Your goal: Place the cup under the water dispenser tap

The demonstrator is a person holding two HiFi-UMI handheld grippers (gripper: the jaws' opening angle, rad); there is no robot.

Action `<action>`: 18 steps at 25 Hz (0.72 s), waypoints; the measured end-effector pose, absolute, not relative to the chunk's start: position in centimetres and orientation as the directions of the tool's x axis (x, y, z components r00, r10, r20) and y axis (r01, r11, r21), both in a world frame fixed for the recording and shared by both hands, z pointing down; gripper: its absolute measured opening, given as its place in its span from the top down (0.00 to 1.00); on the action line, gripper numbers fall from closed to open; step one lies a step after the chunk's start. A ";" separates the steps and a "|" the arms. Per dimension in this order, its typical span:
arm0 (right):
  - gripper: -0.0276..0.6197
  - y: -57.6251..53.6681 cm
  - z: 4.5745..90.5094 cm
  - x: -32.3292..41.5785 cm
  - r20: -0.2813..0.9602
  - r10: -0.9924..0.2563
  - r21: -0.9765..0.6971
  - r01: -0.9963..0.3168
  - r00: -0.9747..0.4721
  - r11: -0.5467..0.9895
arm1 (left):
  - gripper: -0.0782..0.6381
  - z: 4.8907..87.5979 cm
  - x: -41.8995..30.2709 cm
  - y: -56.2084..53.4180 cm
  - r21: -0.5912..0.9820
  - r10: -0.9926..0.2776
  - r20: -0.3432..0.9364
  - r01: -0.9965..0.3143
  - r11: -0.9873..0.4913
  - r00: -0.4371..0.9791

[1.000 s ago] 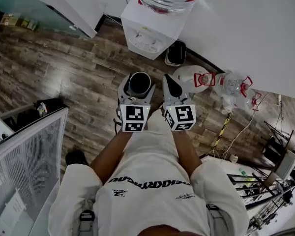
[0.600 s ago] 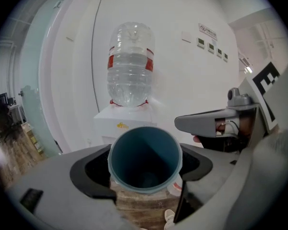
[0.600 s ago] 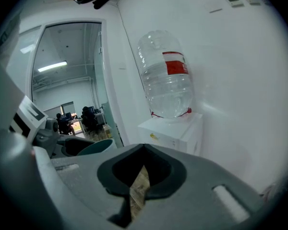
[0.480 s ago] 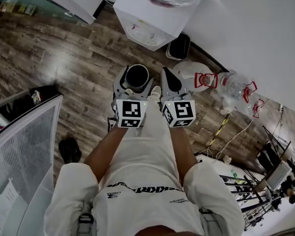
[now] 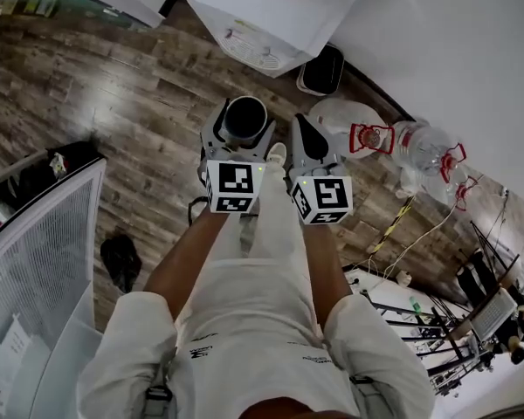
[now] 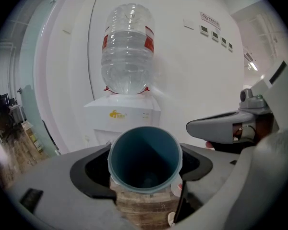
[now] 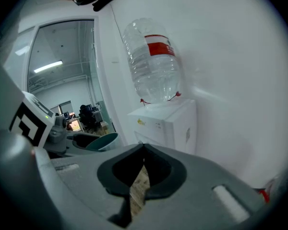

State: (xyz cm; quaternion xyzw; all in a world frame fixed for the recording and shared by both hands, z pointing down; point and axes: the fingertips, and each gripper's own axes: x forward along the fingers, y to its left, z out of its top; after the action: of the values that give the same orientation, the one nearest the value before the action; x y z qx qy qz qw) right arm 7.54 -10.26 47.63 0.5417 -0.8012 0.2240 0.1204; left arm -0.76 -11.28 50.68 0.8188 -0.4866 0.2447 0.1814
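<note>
My left tongs are closed around the cup. One jaw presses on each side of its wall, so they stand only as far apart as the cup is wide. In the left gripper view the cup is blue-green and I look into its open mouth. I can see nothing inside it. The left tongs hold it in the air above the wooden floor.

The water dispenser is a white box against the white wall, and the cup is in front of it, near but clearly apart from it. In the left gripper view the water dispenser rises just behind the cup's rim, with the big clear bottle standing upside down on top of it. I cannot make out the tap, and the cup is not yet under it.

My right tongs are just beside the left ones, on the side of the dispenser where the black bin stands at its foot. In the right gripper view the right tongs have their jaws together at the tips and hold nothing. From there the water dispenser and its bottle are ahead, and the cup shows at the left.

Further from the dispenser, past the bin, some clear bottles with red handles lie on the floor.
</note>
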 end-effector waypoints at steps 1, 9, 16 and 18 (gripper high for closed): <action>0.96 -10.3 48.1 7.7 0.437 -0.814 -0.228 -0.923 -0.383 0.312 | 0.37 51.3 -0.7 -11.4 0.057 -0.707 0.580 -0.886 -0.459 0.404; 0.96 -11.5 51.5 8.7 0.440 -0.816 -0.231 -0.925 -0.375 0.301 | 0.37 55.9 0.0 -13.1 0.048 -0.694 0.593 -0.878 -0.475 0.408; 0.96 -11.4 54.2 9.0 0.446 -0.815 -0.231 -0.928 -0.369 0.294 | 0.37 59.8 0.6 -13.9 0.051 -0.679 0.601 -0.868 -0.493 0.421; 0.96 -11.3 54.8 9.1 0.446 -0.815 -0.228 -0.928 -0.370 0.296 | 0.36 60.8 0.4 -14.2 0.057 -0.680 0.601 -0.871 -0.488 0.421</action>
State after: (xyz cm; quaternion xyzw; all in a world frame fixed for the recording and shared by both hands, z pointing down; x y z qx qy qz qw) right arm 9.09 -11.31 54.82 0.5477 -0.7955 0.2281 0.1230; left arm 0.45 -14.18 60.84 0.8226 -0.4712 0.2599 0.1837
